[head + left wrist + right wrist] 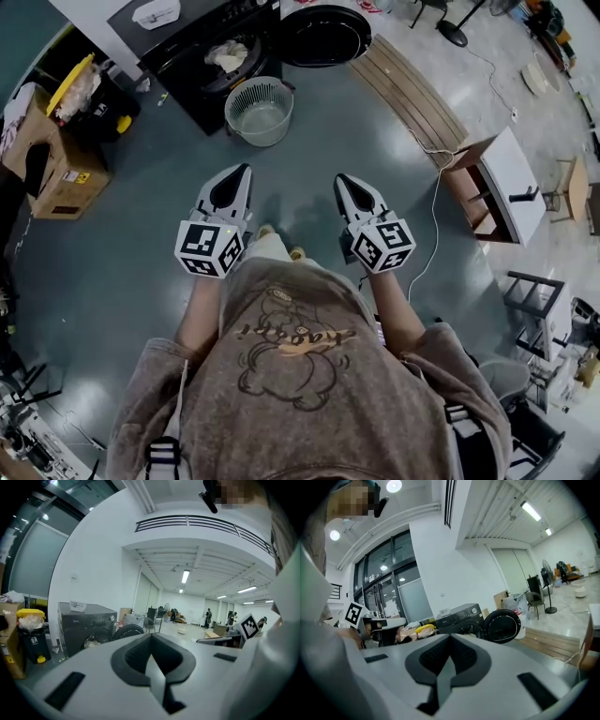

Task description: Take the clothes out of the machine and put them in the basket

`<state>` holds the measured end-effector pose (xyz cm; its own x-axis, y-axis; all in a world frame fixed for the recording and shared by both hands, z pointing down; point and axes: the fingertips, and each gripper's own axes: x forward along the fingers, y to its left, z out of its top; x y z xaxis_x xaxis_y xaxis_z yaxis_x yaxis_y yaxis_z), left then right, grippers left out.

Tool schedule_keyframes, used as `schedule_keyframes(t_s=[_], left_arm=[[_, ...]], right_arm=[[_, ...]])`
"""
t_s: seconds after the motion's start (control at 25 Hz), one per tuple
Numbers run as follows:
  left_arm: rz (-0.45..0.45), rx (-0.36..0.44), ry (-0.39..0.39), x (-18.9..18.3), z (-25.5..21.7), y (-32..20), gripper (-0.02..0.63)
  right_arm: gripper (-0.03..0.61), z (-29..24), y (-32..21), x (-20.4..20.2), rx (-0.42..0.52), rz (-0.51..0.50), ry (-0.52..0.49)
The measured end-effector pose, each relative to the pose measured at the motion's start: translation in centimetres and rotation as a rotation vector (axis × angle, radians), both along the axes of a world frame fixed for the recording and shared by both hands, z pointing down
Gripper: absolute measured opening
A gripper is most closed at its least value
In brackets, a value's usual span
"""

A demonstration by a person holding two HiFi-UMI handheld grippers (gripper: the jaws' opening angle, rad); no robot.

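Pointing toward machine [187, 52] | left tool [241, 176] closed, empty | right tool [344, 184] closed, empty

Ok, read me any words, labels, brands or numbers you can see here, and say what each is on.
Nothing reads clearly.
Grey-brown sweatshirt: lettering over the bear drawing, upside down, blurred.
Black washing machine: panel marking too small.
White sheet on its top: too small.
Brown cardboard box: yellow sticker, too small.
Left gripper and right gripper: square markers only, no letters.
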<state>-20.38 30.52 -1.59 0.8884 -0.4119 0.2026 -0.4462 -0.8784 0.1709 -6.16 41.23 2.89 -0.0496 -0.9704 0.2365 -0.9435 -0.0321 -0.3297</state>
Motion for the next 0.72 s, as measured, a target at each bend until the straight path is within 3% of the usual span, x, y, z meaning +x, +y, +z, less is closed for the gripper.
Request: schedule_keyframes(t_s=[0.44,0.72], left_arm=[[-0.017,-0.006,0.035,7.1,1.8,-12.0,0.003],[-0.006,-0.022,0.014,12.2,2.5,-22.0,0.003]], right_arm=[[-0.003,2.3,-11.2,6.0,-0.025,-0.044,0.011],[-0.003,2.1,-23.1,10.6,-0.026,-0.096,0.016]])
